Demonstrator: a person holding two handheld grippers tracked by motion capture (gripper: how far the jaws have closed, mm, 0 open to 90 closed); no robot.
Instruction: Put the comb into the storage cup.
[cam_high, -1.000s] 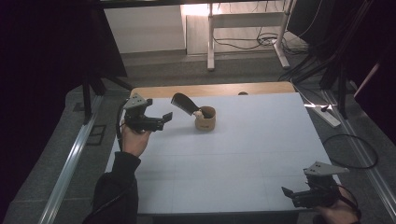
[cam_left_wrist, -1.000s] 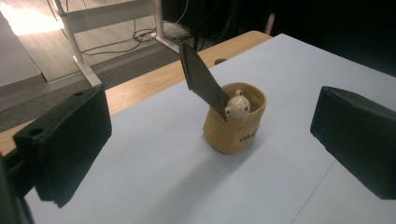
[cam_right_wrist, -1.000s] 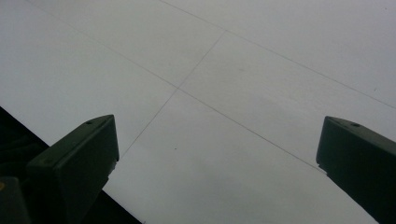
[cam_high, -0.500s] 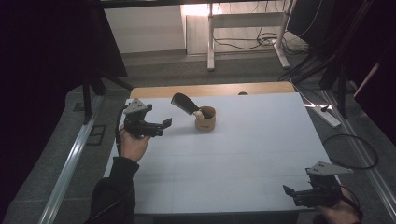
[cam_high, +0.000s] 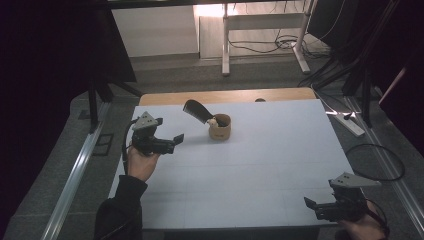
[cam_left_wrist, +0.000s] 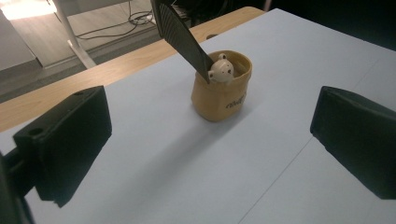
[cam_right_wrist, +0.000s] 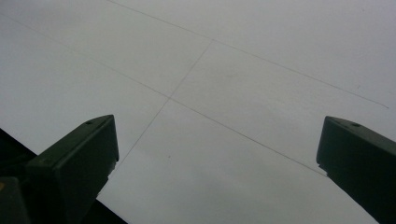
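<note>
Left gripper held above left part of white table, jaws spread wide, nothing between them, aimed toward tan cup

Cup stands upright near far edge of table, apart from gripper; in left gripper view cup sits ahead between the two jaws, small bear figure at rim, dark flat tool leaning out of it to the left

Right gripper at near right corner of table, jaws wide apart, empty, over bare table surface
</note>
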